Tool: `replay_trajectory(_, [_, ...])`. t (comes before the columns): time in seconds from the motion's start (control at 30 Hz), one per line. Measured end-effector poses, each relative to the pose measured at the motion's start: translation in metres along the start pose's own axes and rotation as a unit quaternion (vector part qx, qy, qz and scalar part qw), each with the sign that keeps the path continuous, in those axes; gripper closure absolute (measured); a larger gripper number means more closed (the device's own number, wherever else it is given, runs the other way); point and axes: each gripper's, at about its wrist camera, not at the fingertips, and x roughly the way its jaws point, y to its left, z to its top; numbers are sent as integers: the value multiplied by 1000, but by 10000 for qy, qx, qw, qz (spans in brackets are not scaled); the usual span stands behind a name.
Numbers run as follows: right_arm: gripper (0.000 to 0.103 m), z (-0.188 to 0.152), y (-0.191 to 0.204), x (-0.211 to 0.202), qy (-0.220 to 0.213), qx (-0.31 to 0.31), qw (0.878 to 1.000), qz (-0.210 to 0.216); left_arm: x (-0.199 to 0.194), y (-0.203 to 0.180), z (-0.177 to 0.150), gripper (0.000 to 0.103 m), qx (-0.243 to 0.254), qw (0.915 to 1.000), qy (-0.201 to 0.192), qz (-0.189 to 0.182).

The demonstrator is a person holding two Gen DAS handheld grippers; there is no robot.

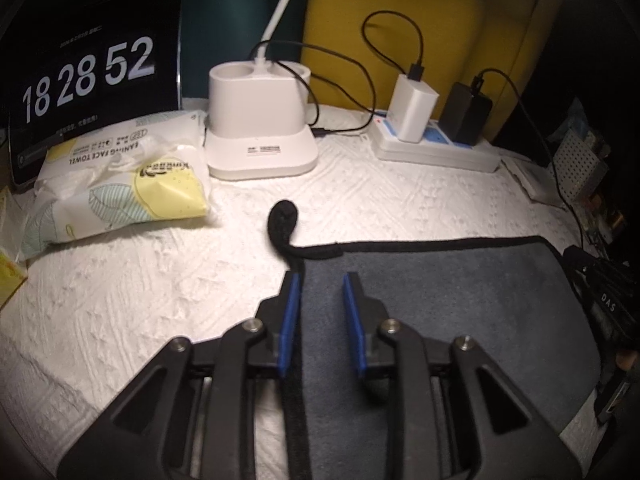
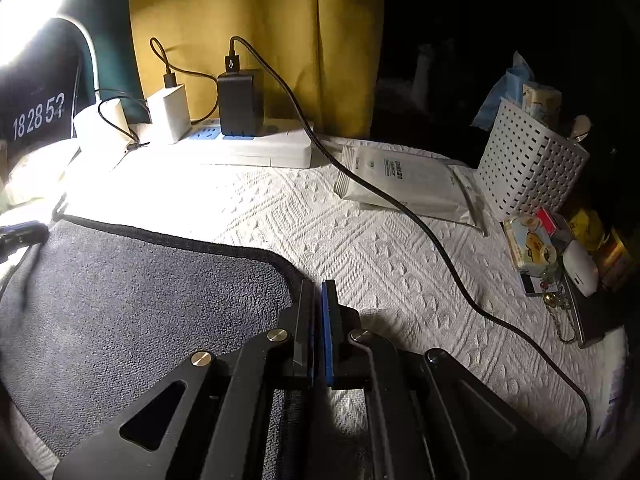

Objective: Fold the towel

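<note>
Soft limp grey towel [image 1: 440, 300], best pinched at black hem; left gripper [image 1: 322, 280] open over edge, right gripper [image 2: 318, 286] clamped on corner.

One towel [image 1: 440, 320], two grippers [image 1: 322, 284] [image 2: 319, 290], two chargers [image 2: 170, 114] [image 2: 239, 102], one power strip [image 2: 256, 148], one basket [image 2: 532, 168]

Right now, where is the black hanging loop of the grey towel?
In the left wrist view, the black hanging loop lies on the white quilted cover at the grey towel's far left corner, ahead of the left gripper, right of the face-towel pack.
</note>
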Motion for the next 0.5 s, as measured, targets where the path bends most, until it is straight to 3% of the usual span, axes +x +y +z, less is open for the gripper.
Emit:
replay_trajectory(0.17, [99, 0, -1, 1, 24, 44, 10000, -2, 2, 11, 3, 72, -193, 9998, 18, 9])
replay_trajectory(0.5, [97, -4, 0, -9, -6, 101, 9999, 43, -17, 16, 3, 70, -222, 9997, -68, 17])
